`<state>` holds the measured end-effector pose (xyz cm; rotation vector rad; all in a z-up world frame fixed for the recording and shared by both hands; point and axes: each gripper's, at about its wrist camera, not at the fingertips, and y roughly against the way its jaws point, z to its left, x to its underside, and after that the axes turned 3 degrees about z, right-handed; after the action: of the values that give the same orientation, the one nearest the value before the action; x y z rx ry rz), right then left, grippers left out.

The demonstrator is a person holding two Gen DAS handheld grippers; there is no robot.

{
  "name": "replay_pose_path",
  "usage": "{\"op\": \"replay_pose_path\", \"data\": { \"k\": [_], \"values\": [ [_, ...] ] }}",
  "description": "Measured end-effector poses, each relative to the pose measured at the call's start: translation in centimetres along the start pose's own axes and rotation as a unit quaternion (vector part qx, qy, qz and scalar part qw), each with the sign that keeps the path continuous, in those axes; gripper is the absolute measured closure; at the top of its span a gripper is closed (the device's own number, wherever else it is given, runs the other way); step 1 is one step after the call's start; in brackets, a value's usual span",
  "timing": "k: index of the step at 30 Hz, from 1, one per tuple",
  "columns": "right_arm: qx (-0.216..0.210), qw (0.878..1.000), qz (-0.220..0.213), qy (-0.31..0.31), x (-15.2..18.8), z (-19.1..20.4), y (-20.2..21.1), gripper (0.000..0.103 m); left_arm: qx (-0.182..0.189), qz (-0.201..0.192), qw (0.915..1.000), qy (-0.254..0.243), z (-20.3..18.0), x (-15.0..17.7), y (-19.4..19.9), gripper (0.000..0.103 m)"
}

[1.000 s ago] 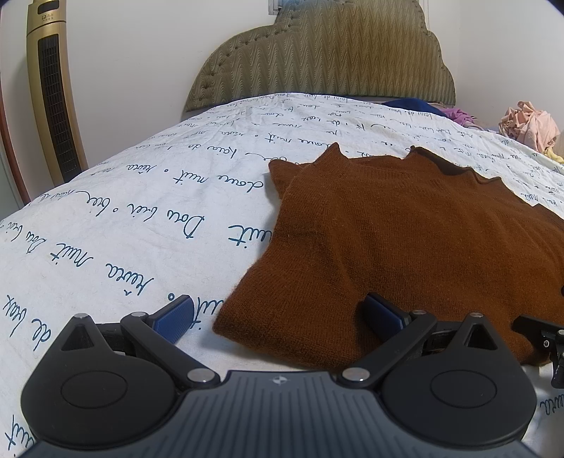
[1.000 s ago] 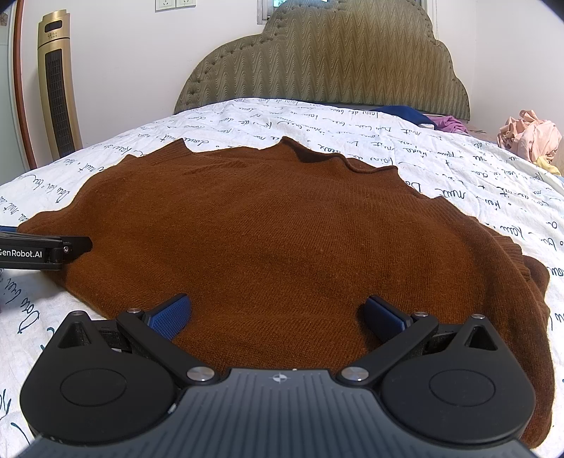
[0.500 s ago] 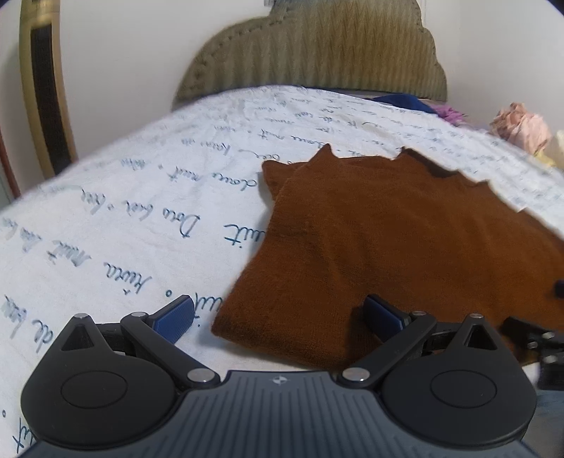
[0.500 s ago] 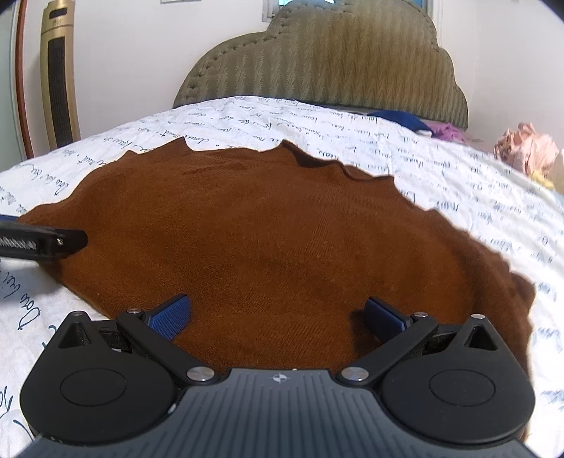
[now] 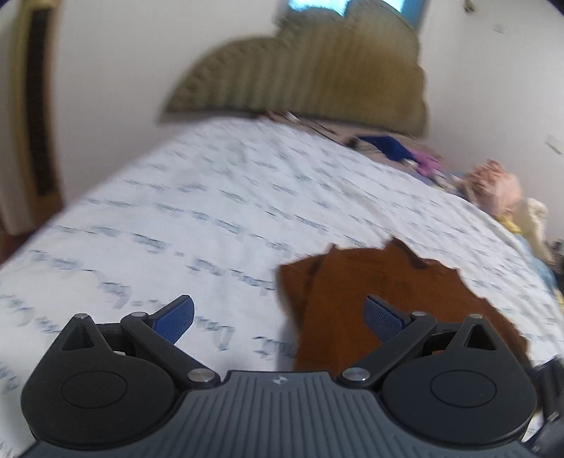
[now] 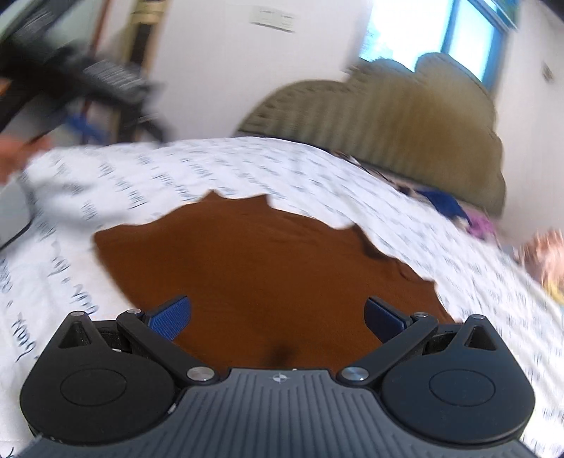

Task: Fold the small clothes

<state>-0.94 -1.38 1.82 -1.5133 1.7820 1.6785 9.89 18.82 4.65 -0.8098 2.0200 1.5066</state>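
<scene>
- Left wrist view: motion blur softens everything beyond the left hand-held gripper [image 5: 278,317], whose two blue-padded fingers [image 5: 174,317] stand wide apart with nothing between them.
- Rust-brown knitted garment [image 5: 387,282] lies flat on the bed, ahead of and to the right of this hand-held gripper; its left edge falls in the gap between the fingers, and the right finger shows in front of the brown knit. Whether that finger touches the cloth cannot be told.
- White bed sheet printed with blue handwriting [image 5: 211,218] fills the area ahead and to the left of the fingers.
- Olive-green padded headboard with a scalloped top [image 5: 310,77] stands far ahead against the wall. Far ahead to the right lie a dark blue cloth [image 5: 387,146] and a crumpled pink cloth [image 5: 493,190] at the bed's edge.
- Right wrist view: the right hand-held gripper [image 6: 276,315] also has its blue-padded fingers [image 6: 169,319] spread wide, gripping nothing.
- Brown garment [image 6: 253,267] spreads directly ahead of this hand-held gripper and fills the whole gap between the fingers, reaching down to its body; both fingers show against or at the edge of the knit.
- Printed sheet [image 6: 148,176] surrounds the garment to the left, ahead and to the right.
- Headboard [image 6: 398,116] rises ahead to the right, with a bright window [image 6: 423,28] above it.
- Far up to the left a blurred dark object [image 6: 88,77] crosses the corner of the view; it is too smeared to identify.
</scene>
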Motion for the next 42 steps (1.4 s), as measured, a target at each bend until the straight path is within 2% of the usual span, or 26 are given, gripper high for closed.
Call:
{"op": "replay_pose_path", "data": {
  "k": [3,5,7,12,15,19,23,26,29,30,31,32,33,34,35,36,37,39,42],
  "values": [
    [0.016,0.999,0.005,0.050,-0.2,2.6,-0.3,0.000,0.053,0.055,0.9964,0.037,1.2,-0.7,-3.2,0.000],
    [0.025,0.997,0.011,0.077,-0.1,3.8,-0.6,0.000,0.082,0.087,0.9901,0.074,2.1,-0.9,-5.4,0.000],
    [0.027,0.995,0.019,0.091,0.0,4.6,-1.0,0.000,0.112,0.109,0.9835,0.091,2.6,-1.0,-7.3,0.000],
    [0.019,0.993,0.039,0.106,-0.3,6.5,-2.6,0.000,0.156,0.133,0.9721,0.113,2.9,-1.8,-10.5,0.000],
    [0.038,0.991,0.033,0.124,-0.3,7.7,-3.6,0.000,0.191,0.152,0.9625,0.117,2.7,-2.3,-12.8,0.000],
    [0.067,0.988,0.024,0.134,-0.9,8.5,-5.0,0.000,0.219,0.172,0.9516,0.130,2.2,-2.7,-15.7,0.000],
    [0.099,0.986,0.014,0.133,-1.5,8.7,-6.7,0.002,0.241,0.165,0.9465,0.136,1.5,-3.2,-17.5,0.000],
    [0.110,0.985,0.009,0.136,-1.9,8.9,-7.7,0.008,0.235,0.161,0.9500,0.127,0.9,-3.6,-18.3,0.001],
    [0.098,0.986,0.013,0.135,-2.2,9.2,-8.2,0.025,0.211,0.162,0.9583,0.105,-0.5,-4.0,-18.4,0.001],
    [0.091,0.987,0.013,0.134,-2.3,9.2,-8.2,0.033,0.203,0.161,0.9614,0.094,-1.0,-4.0,-18.6,0.002],
    [0.083,0.988,0.015,0.133,-2.3,9.2,-8.1,0.042,0.192,0.160,0.9648,0.081,-1.4,-4.1,-18.6,0.007],
    [0.073,0.988,0.018,0.131,-2.3,9.1,-8.1,0.047,0.177,0.159,0.9689,0.067,-1.9,-4.1,-18.5,0.022],
    [0.063,0.989,0.021,0.129,-2.3,9.0,-8.1,0.057,0.162,0.159,0.9723,0.055,-2.3,-4.1,-18.5,0.031],
    [0.053,0.991,0.025,0.124,-2.3,8.9,-7.9,0.069,0.149,0.162,0.9742,0.048,-2.5,-4.1,-18.5,0.052],
    [0.046,0.992,0.026,0.118,-2.3,8.7,-7.8,0.074,0.136,0.166,0.9755,0.046,-2.5,-4.1,-18.6,0.069],
    [0.044,0.992,0.026,0.116,-2.3,8.6,-7.7,0.085,0.129,0.170,0.9757,0.047,-2.4,-4.2,-18.7,0.076],
    [0.043,0.992,0.026,0.116,-2.2,8.5,-7.7,0.091,0.128,0.175,0.9748,0.054,-2.2,-4.2,-18.7,0.085],
    [0.035,0.993,0.021,0.111,-2.1,8.1,-7.5,0.094,0.124,0.171,0.9753,0.063,-1.9,-4.2,-18.3,0.088],
    [0.028,0.995,0.009,0.099,-2.1,7.1,-6.7,0.095,0.103,0.155,0.9813,0.050,-2.8,-4.3,-16.7,0.089]
  ]
}}
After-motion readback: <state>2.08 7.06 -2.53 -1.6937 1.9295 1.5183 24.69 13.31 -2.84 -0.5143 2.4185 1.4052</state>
